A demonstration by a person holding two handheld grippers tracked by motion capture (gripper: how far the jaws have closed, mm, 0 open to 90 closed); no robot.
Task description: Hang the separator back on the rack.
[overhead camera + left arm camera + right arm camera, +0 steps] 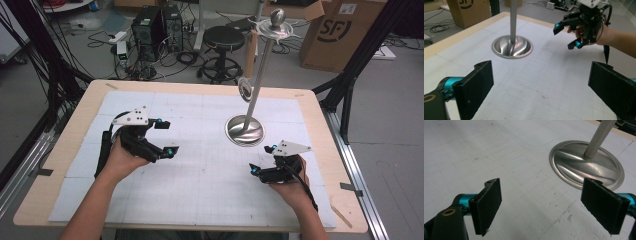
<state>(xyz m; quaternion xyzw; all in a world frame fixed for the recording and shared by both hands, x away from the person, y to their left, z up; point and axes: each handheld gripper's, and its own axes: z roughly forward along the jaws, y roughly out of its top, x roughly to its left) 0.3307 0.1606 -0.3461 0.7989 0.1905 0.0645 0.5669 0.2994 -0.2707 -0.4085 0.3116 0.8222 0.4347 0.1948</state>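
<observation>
- One metal stand point(245, 129) is seen on the table point(60, 150).
- Two grippers are counted: the left gripper point(166, 137) and the right gripper point(261, 160).
- One stool point(223, 39) is spotted beyond.
- Two computer towers point(155, 27) are noted.
- One cardboard box point(335, 35) is seen.

My left gripper point(541, 87) hangs with its jaws spread wide over the gridded mat point(544, 75). Ahead, the metal stand point(512, 45) rises from its round base near the tabletop's far edge. My right gripper point(565, 35) hovers beyond, jaws parted.
</observation>
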